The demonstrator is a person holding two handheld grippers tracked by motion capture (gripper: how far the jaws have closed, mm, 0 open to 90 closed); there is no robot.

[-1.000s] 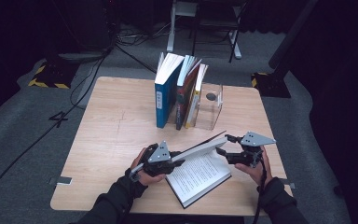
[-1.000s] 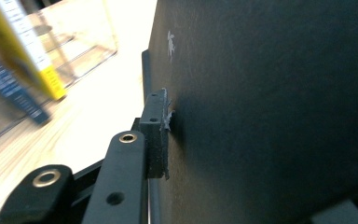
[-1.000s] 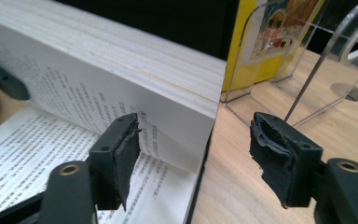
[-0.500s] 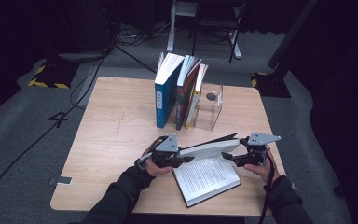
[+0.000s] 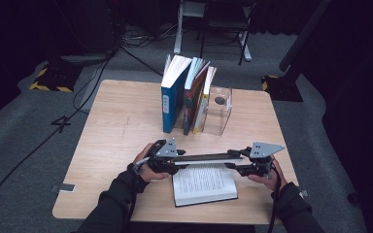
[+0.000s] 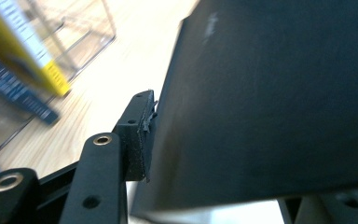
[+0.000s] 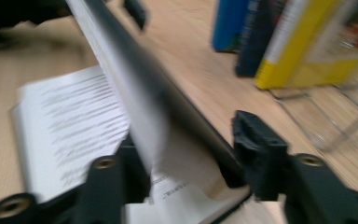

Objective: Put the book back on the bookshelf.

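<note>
Tabletop (image 5: pixel 111 145) carries an open book (image 5: pixel 204 184) at its near edge, its dark cover (image 5: pixel 206 158) lifted level so it can swing shut. Left gripper (image 5: pixel 171 156), just widening, touches one cover end; right gripper (image 5: pixel 245 160), just narrowing, straddles the other end.

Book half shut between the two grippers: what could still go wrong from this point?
The raised cover and pages stand nearly upright over the open page; if the left gripper or right gripper slips, that half may flop back open. In the right gripper view the pages sit loosely between the jaws, so they could fan out or crease. A hard push might slide the book toward the standing books.
</note>
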